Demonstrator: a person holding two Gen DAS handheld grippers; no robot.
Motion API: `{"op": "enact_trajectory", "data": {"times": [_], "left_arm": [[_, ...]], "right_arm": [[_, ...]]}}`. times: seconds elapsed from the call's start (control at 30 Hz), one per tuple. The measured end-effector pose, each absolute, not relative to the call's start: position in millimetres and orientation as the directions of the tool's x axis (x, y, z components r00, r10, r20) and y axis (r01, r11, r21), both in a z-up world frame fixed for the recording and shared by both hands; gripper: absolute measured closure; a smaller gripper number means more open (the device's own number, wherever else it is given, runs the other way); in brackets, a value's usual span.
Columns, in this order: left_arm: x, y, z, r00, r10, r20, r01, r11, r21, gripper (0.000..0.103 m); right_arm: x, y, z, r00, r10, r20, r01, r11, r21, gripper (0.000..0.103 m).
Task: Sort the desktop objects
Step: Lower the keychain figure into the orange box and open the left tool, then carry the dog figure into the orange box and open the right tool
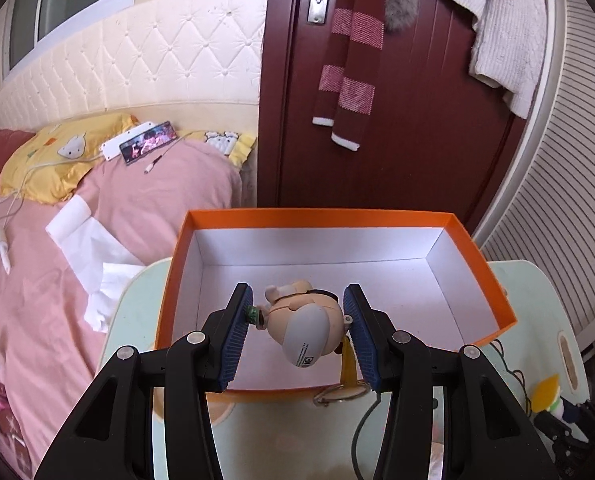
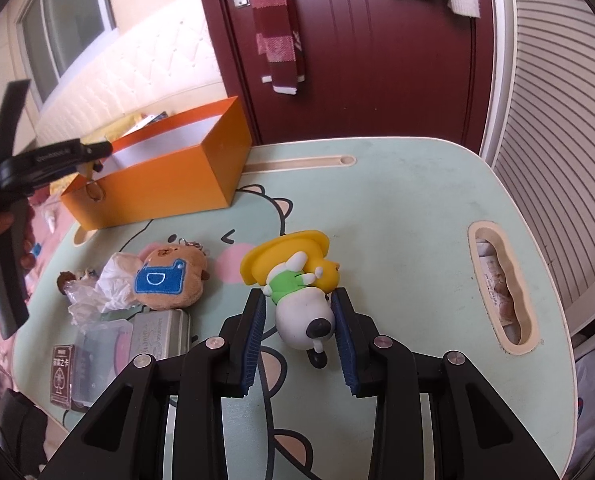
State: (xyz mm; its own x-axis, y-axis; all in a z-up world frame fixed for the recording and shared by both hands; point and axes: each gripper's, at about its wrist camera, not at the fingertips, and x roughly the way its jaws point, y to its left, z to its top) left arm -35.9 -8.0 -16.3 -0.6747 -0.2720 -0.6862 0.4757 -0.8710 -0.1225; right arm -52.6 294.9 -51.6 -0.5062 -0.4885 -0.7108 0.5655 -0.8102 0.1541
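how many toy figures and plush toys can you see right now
4: a small figurine over the orange box, a white dog figure between the right gripper fingers, a bear plush, a tiny toy mid-left, half-hidden.

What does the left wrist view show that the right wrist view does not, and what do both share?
Only the left wrist view shows the box's white interior, with a small beige figurine between the open left gripper fingers, plus the pink bed.

Only the right wrist view shows the right gripper around a white dog toy on the table, a brown bear plush, a metal tin and a card deck.

Both show the orange box, the green table and the red door.
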Motion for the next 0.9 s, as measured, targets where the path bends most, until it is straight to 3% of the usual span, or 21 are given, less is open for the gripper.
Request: {"op": "enact_trajectory", "data": {"times": [0.2, 0.27, 0.3, 0.5, 0.57, 0.67, 0.9], "left_arm": [[-47, -1, -29, -0.623, -0.276, -0.732, 0.45, -0.892, -0.045, 0.053], [-47, -2, -25, -0.607, -0.295, -0.737, 0.461, -0.887, -0.025, 0.044], [-45, -3, -22, -0.605, -0.311, -0.733, 0.47, -0.883, -0.013, 0.034], [3, -12, 19, -0.734, -0.336, -0.59, 0.48, -0.872, -0.1, 0.029], [29, -10, 26, -0.761, -0.327, -0.559, 0.475, -0.869, -0.138, 0.022], [68, -2, 20, -0.788, -0.294, -0.541, 0.444, -0.88, -0.17, 0.022], [126, 11, -33, -0.718, -0.288, -0.633, 0.476, -0.867, -0.146, 0.022]], "right_arm": [[-54, 295, -54, -0.496, -0.489, -0.718, 0.564, -0.81, 0.162, 0.07], [-54, 294, -54, -0.494, -0.491, -0.718, 0.567, -0.808, 0.162, 0.07], [-54, 294, -54, -0.494, -0.491, -0.718, 0.568, -0.807, 0.161, 0.07], [-51, 293, -52, -0.494, -0.502, -0.71, 0.578, -0.8, 0.164, 0.07], [-48, 291, -49, -0.492, -0.517, -0.7, 0.588, -0.791, 0.17, 0.07], [-44, 289, -45, -0.49, -0.539, -0.685, 0.604, -0.777, 0.179, 0.07], [-35, 284, -35, -0.482, -0.589, -0.648, 0.64, -0.742, 0.198, 0.07]]}}
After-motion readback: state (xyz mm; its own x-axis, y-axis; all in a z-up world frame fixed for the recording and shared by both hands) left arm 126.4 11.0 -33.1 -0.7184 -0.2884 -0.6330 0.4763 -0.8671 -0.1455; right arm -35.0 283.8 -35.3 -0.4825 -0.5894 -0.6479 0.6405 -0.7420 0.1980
